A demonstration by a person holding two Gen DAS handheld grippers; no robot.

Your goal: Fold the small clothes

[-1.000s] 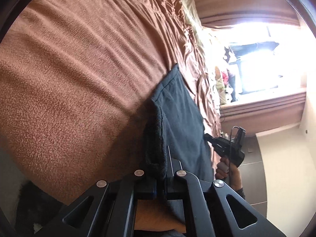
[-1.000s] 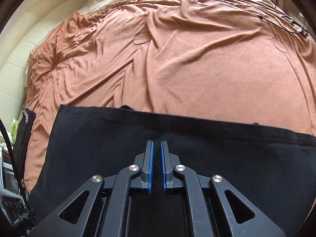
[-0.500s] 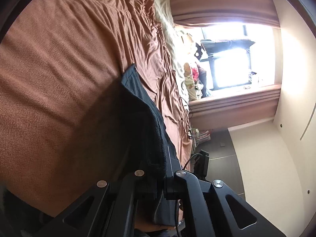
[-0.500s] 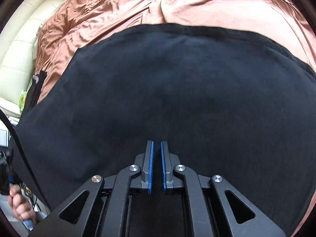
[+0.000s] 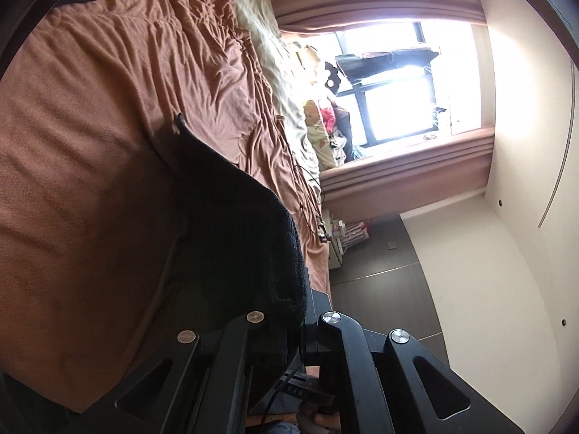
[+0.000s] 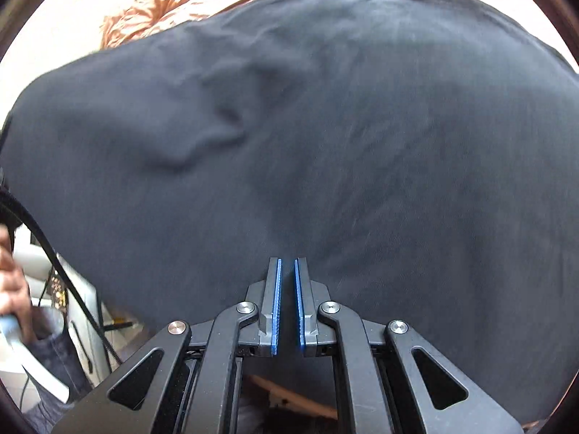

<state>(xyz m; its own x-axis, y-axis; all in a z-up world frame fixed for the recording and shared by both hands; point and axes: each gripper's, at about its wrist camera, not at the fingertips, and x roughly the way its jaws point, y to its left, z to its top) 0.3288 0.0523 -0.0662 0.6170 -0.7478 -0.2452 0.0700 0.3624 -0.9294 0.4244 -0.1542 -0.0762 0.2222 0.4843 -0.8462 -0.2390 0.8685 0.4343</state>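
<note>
A black garment hangs lifted over the brown blanket of a bed. My left gripper is shut on its thick rolled edge, which drapes over and hides the left finger. In the right wrist view the same black garment is spread wide and fills nearly the whole picture. My right gripper is shut on its near hem, with the blue pads almost together and dark cloth between them. Only a strip of the brown blanket shows above the cloth.
A cream sheet lies along the bed's far side, with soft toys and clothes piled by a bright window. A thin cable lies on the blanket. A hand and a black cord show at lower left.
The left gripper has risen and turned, lifting the garment's edge off the blanket. The right gripper has carried its hem across, so the cloth now covers almost all of its view.
</note>
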